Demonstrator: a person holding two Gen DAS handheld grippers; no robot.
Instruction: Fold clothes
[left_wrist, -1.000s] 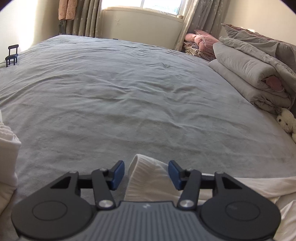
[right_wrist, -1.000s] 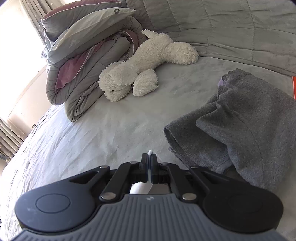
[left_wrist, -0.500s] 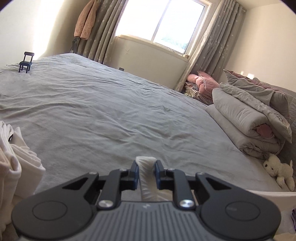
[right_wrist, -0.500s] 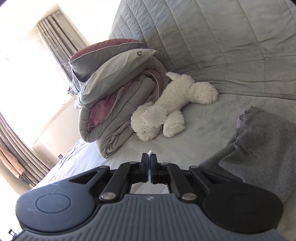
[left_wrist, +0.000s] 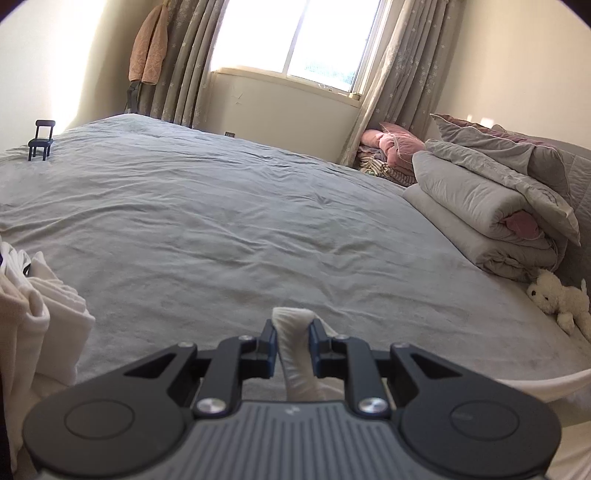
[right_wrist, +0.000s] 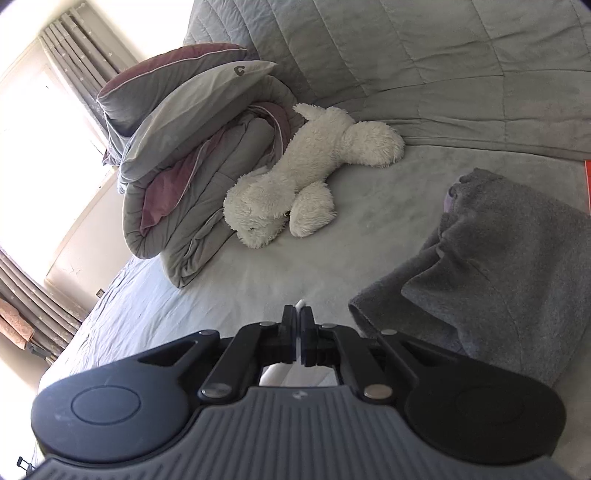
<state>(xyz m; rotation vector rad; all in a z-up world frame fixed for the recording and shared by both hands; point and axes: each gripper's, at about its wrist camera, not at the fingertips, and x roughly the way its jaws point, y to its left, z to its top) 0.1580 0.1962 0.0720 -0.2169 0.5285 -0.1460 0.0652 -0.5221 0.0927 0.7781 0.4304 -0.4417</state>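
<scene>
One white garment (left_wrist: 293, 350) is clamped by both grippers above the near edge of the bed (left_wrist: 236, 236): a thick fold in the left gripper (left_wrist: 292, 338), a thin edge in the right gripper (right_wrist: 298, 325). One grey garment (right_wrist: 498, 266), one plush dog (right_wrist: 306, 173) and one folded quilt stack (right_wrist: 207, 177) are counted near the headboard edge. Since 1.0 s ago, the left jaws are seen to have closed from spread apart; the right grip is unchanged.

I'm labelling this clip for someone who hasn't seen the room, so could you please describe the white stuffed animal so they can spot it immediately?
Start from the grey bed and find the stack of folded duvets and pillows near its head. The white stuffed animal lies right against that stack. It is the only fluffy, cream-white thing there, unlike the dark grey garment crumpled farther off.
</scene>
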